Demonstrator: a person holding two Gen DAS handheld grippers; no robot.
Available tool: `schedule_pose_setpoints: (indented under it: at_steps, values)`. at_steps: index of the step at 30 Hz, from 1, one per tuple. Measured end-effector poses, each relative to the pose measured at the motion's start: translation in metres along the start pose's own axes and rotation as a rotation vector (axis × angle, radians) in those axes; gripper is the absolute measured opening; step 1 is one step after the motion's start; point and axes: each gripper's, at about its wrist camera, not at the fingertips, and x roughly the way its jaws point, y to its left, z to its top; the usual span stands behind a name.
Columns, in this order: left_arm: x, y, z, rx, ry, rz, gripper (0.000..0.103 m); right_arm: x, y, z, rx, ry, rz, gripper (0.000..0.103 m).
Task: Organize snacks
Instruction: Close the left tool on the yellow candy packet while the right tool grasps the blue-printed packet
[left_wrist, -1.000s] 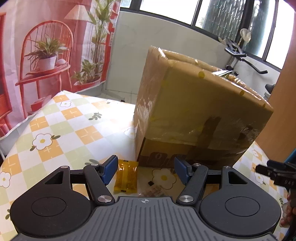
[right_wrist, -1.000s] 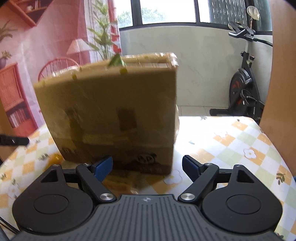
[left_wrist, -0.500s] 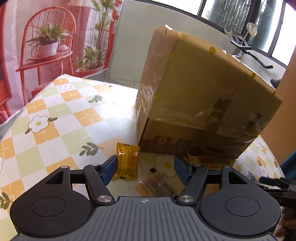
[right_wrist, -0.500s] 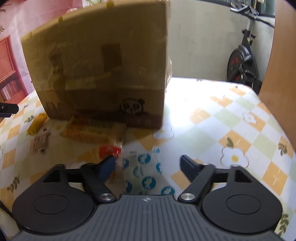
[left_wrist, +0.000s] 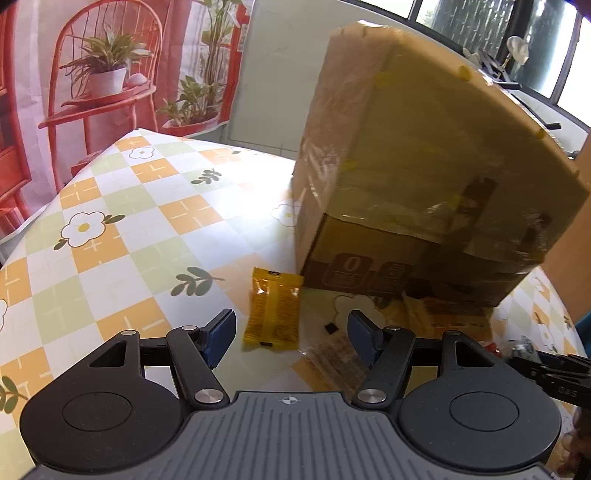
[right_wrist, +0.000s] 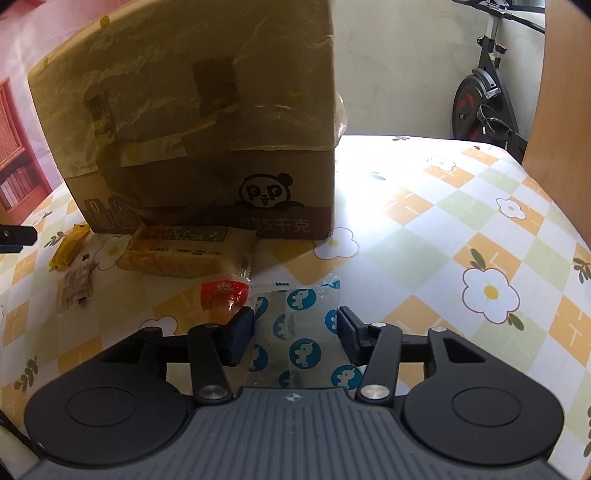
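Both grippers drop toward the box (right_wrist: 207, 122); right gripper (right_wrist: 296, 334) closing around clear packet (right_wrist: 295, 317), left gripper (left_wrist: 291, 332) half-open, empty.

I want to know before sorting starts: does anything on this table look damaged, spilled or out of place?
Nothing looks spilled or broken. The cardboard box looks worn, patched with tape and crinkled film. The snacks lie loose in front of it: a yellow packet, a clear packet, a flat orange pack, a red-labelled one and a blue-printed clear bag.

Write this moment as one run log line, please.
right tongs: closing around clear blue-print packet | left tongs: open, above yellow packet
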Motion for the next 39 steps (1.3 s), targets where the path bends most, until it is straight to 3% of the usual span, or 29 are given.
schedule_pose_setpoints:
  at_steps: [6, 9, 17, 18, 20, 30, 39]
  values:
    - [0.03, 0.005, 0.007, 0.014, 0.02, 0.027, 0.069, 0.0, -0.001, 0.0, 0.012, -0.001, 0.008, 0.052]
    - [0.047, 0.002, 0.008, 0.023, 0.055, 0.046, 0.063, 0.001, 0.0, 0.0, 0.016, -0.002, 0.009, 0.052]
    - [0.058, -0.01, 0.003, 0.094, 0.051, 0.077, 0.06, 0.002, 0.0, -0.001, 0.023, -0.004, 0.014, 0.052]
    - [0.057, -0.011, 0.002, 0.098, 0.049, 0.087, 0.056, 0.002, 0.0, -0.001, 0.024, -0.004, 0.015, 0.052]
    - [0.055, -0.009, 0.001, 0.107, 0.045, 0.126, 0.035, 0.002, -0.001, -0.001, 0.024, -0.002, 0.016, 0.052]
    - [0.029, 0.006, -0.015, 0.066, 0.047, 0.07, 0.033, -0.005, 0.0, -0.002, 0.041, 0.002, 0.029, 0.05]
    - [-0.026, -0.005, 0.003, 0.058, -0.085, 0.043, 0.033, -0.029, 0.0, 0.008, 0.052, -0.073, 0.033, 0.049]
